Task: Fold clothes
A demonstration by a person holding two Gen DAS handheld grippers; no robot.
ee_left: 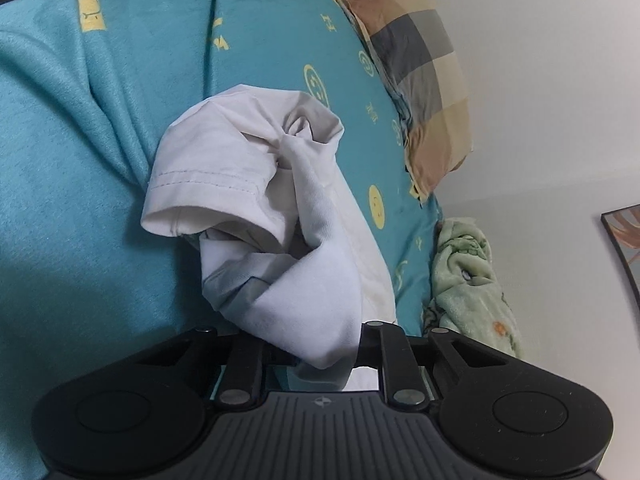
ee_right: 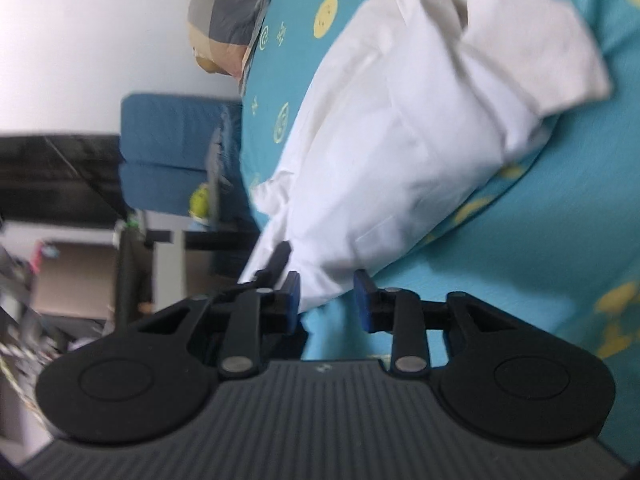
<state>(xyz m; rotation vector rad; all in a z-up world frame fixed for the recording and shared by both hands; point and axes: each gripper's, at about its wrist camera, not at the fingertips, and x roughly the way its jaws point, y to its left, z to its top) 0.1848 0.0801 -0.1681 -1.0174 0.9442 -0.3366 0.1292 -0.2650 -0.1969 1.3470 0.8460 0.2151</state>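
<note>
Teal bedspread [ee_left: 72, 184], crumpled white shirt [ee_left: 280, 216] pinched in left claw [ee_left: 316, 360], right claw [ee_right: 326, 300] parted

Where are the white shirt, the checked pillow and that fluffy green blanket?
white shirt [ee_left: 208, 168]: left wrist view, hemmed sleeve.
checked pillow [ee_left: 420, 64]: left wrist view, middle of its cover.
green blanket [ee_left: 468, 280]: left wrist view, its crumpled middle.

shirt [ee_left: 260, 184] on bedspread [ee_left: 72, 160] | pillow [ee_left: 420, 76] behind shirt | blanket [ee_left: 468, 280] right of bedspread
</note>
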